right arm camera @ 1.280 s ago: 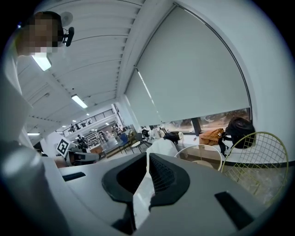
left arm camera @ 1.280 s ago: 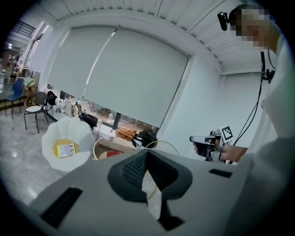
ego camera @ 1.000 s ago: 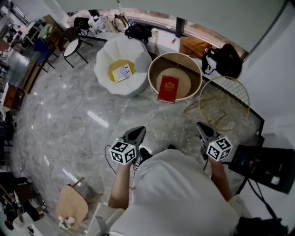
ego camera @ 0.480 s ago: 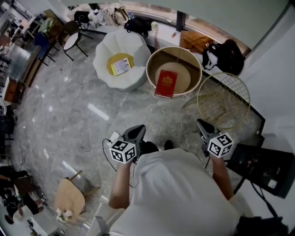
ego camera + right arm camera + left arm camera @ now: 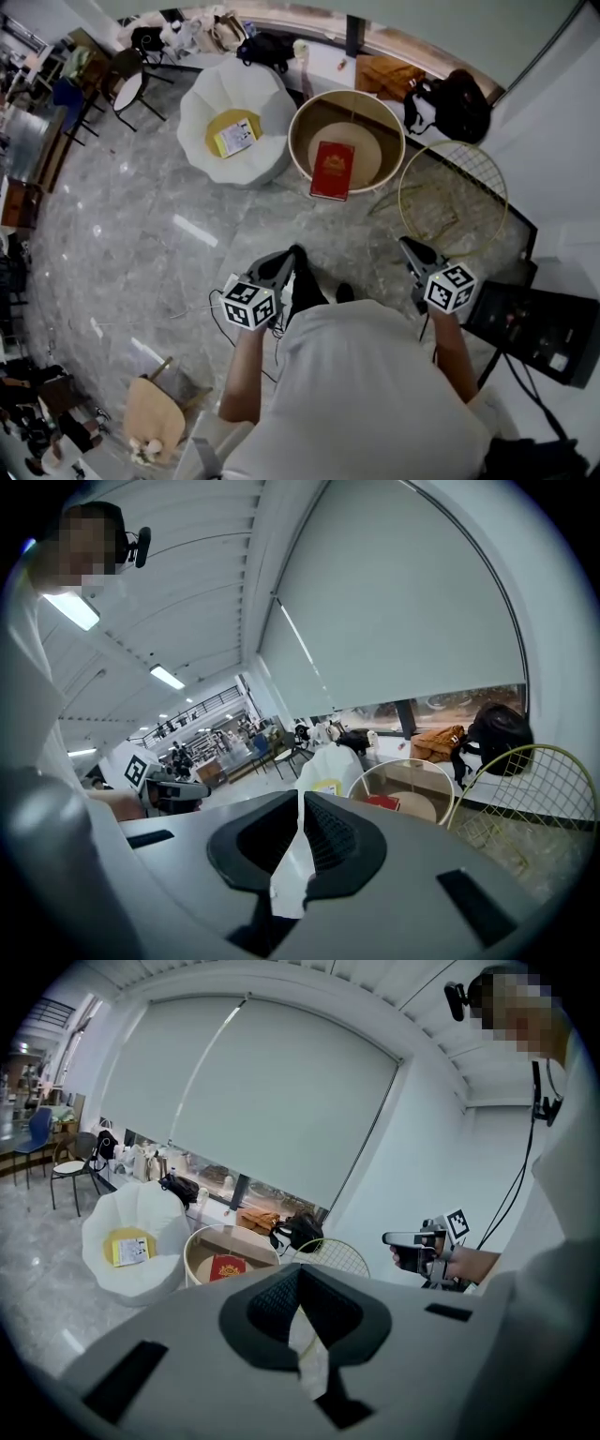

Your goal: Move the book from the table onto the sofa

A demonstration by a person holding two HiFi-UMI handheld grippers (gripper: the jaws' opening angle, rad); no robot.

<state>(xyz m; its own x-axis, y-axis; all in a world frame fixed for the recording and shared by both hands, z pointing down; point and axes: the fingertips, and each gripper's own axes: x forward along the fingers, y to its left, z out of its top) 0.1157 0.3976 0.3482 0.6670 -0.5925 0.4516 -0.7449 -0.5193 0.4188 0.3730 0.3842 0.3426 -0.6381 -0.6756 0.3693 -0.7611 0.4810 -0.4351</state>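
Since a second ago the red book, the round desk and the white sofa have slid a little up and to the left in the head view, and a dark shoe now reaches further out in front of the person, just beside the left tool. Both tools look unchanged: the left one and the right tool are held out over the marble floor, each with its jaws closed together and nothing between them. The book has not moved from its place. It lies flat inside the desk's high rim, at the near side, well apart from both tools. The sofa stands just to the left of the desk and holds a yellow cushion with a white booklet lying on it. A round gold wire frame stands to the right of the desk, and a black bag lies behind it by the wall. The left gripper view shows the book low inside the desk, a large pale window blind above, and the right tool held in a hand. The right gripper view shows the left tool and, behind it, a long lit room with chairs that the other views barely show. Only the head view shows a wooden stool behind the person to the left.
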